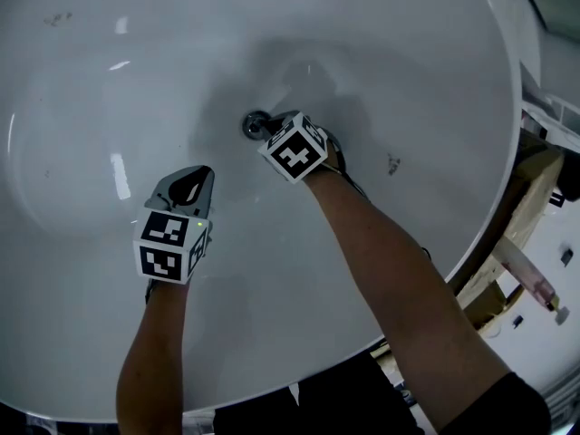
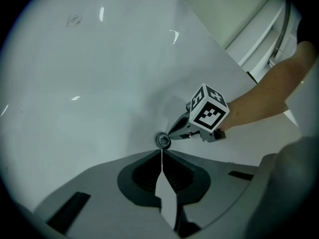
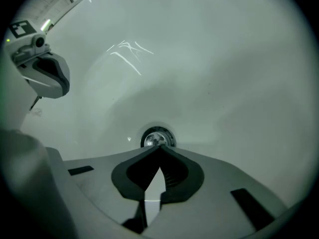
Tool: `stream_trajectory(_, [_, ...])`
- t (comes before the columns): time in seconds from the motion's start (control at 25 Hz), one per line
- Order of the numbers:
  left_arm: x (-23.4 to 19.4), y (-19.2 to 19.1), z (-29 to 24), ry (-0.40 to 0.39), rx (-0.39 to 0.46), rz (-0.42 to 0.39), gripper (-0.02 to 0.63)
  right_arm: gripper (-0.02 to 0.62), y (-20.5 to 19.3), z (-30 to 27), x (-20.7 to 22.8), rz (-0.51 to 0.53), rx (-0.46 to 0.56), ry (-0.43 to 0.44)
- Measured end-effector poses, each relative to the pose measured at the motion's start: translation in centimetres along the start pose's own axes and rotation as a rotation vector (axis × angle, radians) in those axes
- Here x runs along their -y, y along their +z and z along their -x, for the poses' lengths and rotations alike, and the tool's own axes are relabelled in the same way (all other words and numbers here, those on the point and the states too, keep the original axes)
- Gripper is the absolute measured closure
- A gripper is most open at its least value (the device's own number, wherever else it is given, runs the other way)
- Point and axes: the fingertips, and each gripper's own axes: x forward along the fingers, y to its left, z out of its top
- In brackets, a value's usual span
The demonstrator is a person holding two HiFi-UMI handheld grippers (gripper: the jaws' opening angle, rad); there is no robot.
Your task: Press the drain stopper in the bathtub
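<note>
both jaw pairs closed on nothing; right gripper [image 1: 266,127] has its tip at the drain stopper [image 1: 253,123] low in the bathtub [image 1: 91,80], left gripper [image 1: 199,174] hangs apart, idle; contact looks made or nearly so, the press itself probably not yet finished.

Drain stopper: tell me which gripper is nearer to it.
Right. The right gripper, shut, has its tips right at the drain stopper. The left gripper, also shut, hangs apart from it over the bathtub floor.
</note>
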Motion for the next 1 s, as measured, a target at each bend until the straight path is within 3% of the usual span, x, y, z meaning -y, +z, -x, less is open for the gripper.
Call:
stream_trajectory(0.28, [3.2, 0.8, 4.2, 0.017, -0.016, 0.014, 0.583, 0.58, -0.7, 6.2, -2.3, -0.199, 0.109, 0.024])
stream_trajectory(0.52, [7.5, 5.4, 11.6, 0.032, 0.016, -0.04, 0.583, 0.58, 0.8, 15.4, -5.8, -0.289, 0.215, 0.036])
stream_trajectory(0.8, [14.0, 12.3, 27.4, 0.091, 0.186, 0.093, 0.583, 0.58, 4.4, 34.5, -10.8, -0.253, 0.406, 0.021])
stream_trajectory(0.88, [16.2, 14.1, 32.1, 0.096, 0.219, 0.079, 0.583, 0.58, 5.4, 40.5, -12.2, -0.233, 0.464, 0.015])
stream_trajectory(1.0, [20.1, 16.9, 37.6, 0.093, 0.247, -0.025, 0.583, 0.58, 5.8, 48.1, -13.7, -0.193, 0.516, -0.006])
